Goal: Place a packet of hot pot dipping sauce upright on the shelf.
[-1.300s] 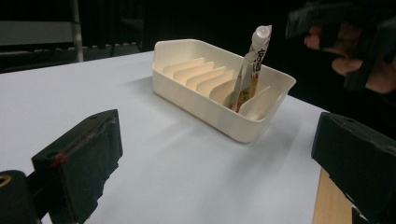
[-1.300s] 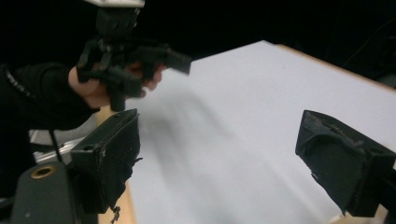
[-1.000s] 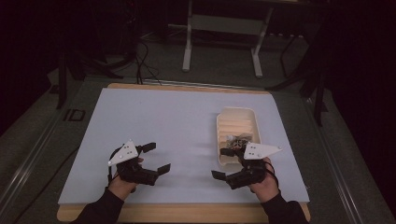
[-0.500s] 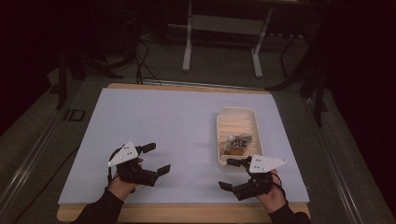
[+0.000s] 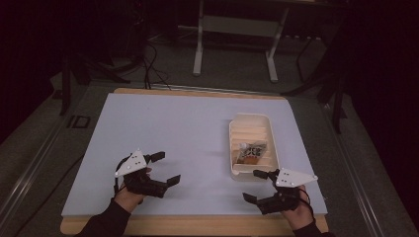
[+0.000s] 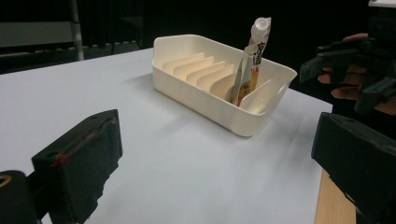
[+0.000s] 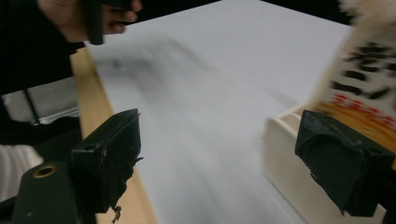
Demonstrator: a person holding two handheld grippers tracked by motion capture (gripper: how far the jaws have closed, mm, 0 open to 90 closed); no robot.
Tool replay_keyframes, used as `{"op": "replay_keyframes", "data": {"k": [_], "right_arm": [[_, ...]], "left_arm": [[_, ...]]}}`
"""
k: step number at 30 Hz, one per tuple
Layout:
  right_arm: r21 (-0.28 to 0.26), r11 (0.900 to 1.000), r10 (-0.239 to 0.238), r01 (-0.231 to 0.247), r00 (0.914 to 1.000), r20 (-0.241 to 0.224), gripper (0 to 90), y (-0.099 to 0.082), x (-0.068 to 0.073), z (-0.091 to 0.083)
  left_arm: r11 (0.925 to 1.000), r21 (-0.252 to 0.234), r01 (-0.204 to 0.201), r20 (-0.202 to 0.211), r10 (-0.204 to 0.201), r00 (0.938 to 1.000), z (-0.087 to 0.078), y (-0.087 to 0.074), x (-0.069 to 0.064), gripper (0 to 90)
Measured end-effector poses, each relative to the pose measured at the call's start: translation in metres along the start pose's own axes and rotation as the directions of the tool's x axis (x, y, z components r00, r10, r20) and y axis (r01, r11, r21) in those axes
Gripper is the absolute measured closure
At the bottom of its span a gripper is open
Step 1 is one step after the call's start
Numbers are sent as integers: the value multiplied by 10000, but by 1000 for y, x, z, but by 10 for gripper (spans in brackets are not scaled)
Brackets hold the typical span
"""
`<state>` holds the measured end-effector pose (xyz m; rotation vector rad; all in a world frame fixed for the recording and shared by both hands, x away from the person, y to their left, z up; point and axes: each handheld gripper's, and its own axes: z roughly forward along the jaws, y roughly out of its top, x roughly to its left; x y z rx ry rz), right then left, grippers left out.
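The pouch (image 5: 251,151) stands upright in the near slot of the cream rack (image 5: 272,143), toward the table's right edge. The right gripper (image 5: 258,185) sits just off the rack's near end, jaws spread wide and empty. The left gripper (image 5: 164,169) waits near the front edge, also agape. To go well, the right one likely needs a level, slow approach to avoid nudging the rack.

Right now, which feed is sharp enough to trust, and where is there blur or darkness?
Left gripper view: sharp; the pouch stands clearly in the tray. Right gripper view: motion-smeared, pouch print and mat streaked. High view: dim, surroundings nearly black, yet both the left gripper and right gripper read clearly on the mat.
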<state>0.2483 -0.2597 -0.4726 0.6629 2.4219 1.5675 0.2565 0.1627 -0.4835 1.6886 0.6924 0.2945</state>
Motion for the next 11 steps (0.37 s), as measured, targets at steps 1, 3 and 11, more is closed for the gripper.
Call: {"op": "replay_keyframes", "data": {"k": [1,3,11], "right_arm": [[-75,9999,92,-92,9999,84,144,-1,-5,-2],[-101,9999,11,-9,9999,154,144,-2,-7,-2],[-106,9998,-160,163,9995,279,144,-1,-8,-3]], "left_arm": [[10000,17,25,-12,-25,10000,0,0,1,24],[10000,30,45,-21,-45,10000,0,-1,1,24],[9999,121,27,-12,-27,10000,2,-3,2,24]]}}
